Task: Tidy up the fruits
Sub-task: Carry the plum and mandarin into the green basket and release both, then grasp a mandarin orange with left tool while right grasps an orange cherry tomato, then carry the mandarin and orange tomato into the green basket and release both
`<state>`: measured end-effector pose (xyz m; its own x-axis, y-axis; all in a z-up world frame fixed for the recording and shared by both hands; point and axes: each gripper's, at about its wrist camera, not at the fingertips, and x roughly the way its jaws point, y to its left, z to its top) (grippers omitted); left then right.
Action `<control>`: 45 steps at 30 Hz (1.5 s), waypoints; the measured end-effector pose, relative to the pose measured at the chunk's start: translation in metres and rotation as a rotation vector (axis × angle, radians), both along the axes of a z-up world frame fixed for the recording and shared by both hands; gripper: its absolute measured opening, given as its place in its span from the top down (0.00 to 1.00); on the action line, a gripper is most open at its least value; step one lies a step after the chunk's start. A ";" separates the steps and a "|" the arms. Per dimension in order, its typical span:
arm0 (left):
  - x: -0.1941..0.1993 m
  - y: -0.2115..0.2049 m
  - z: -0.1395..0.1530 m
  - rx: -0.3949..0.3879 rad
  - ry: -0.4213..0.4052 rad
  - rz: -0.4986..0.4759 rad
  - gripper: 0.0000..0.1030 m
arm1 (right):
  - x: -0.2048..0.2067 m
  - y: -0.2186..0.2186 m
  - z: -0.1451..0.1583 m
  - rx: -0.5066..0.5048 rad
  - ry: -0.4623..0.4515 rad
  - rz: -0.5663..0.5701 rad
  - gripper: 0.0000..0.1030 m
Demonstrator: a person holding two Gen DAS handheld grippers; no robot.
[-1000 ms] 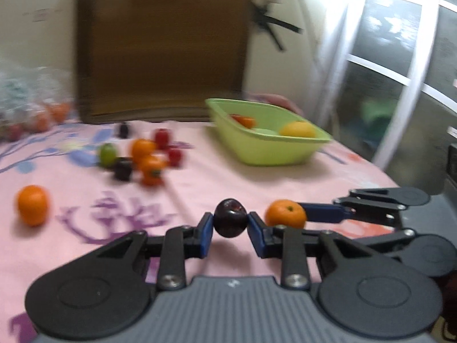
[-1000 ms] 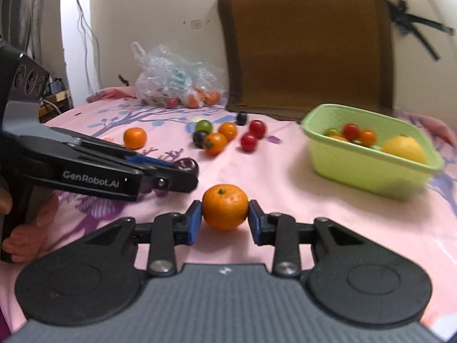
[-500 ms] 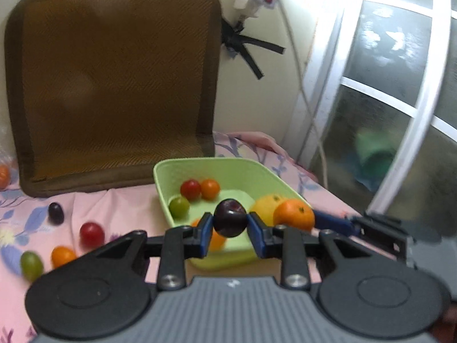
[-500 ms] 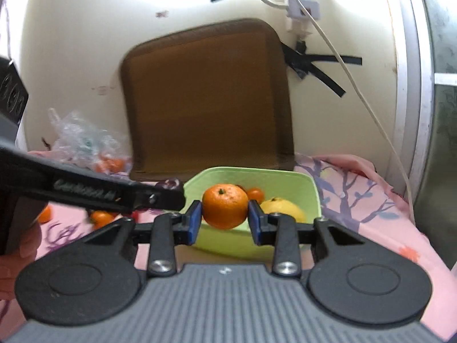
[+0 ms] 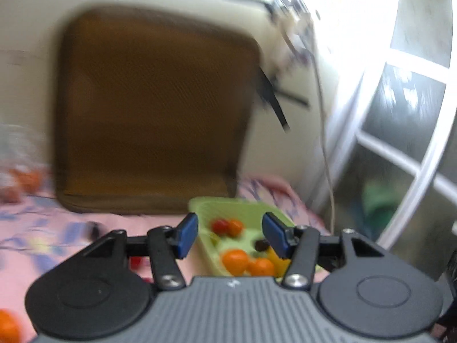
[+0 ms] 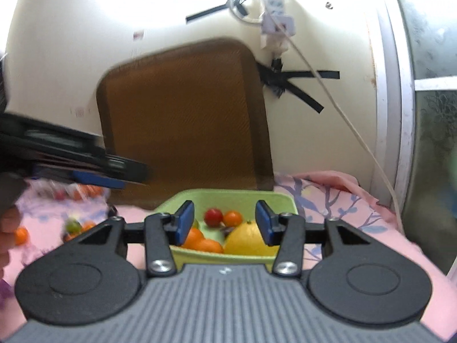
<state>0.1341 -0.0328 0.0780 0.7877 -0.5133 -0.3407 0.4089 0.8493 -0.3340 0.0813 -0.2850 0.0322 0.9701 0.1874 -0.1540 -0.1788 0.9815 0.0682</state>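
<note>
Both grippers are hovering over the green basket (image 6: 228,195), jaws opening with nothing between the pads. The left gripper (image 5: 230,235) is framing a dark plum (image 5: 261,245) beside two oranges (image 5: 235,261). The right gripper (image 6: 224,223) is framing a yellow citrus (image 6: 246,237) at 5 o'clock of a red tomato (image 6: 213,217)

Wall: cream-painted wall (image 6: 71,65), scuffed, strips of black tape (image 6: 297,85) stuck on it.
Cushion: brown woven seat cushion (image 6: 182,120) leaning upright against the wall.
Power strip: white power strip (image 6: 275,24) taped high up, its white cable (image 6: 357,137) running down to the right.
Window: white-framed frosted window (image 5: 405,131) at right.
Light: strong glare at the top.
Surface: pink cloth with purple branch print (image 6: 337,200).
</note>
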 end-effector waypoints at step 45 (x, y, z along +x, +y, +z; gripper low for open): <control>-0.060 -0.032 -0.082 0.109 0.174 -0.119 0.63 | -0.060 0.063 -0.023 -0.161 0.274 0.196 0.70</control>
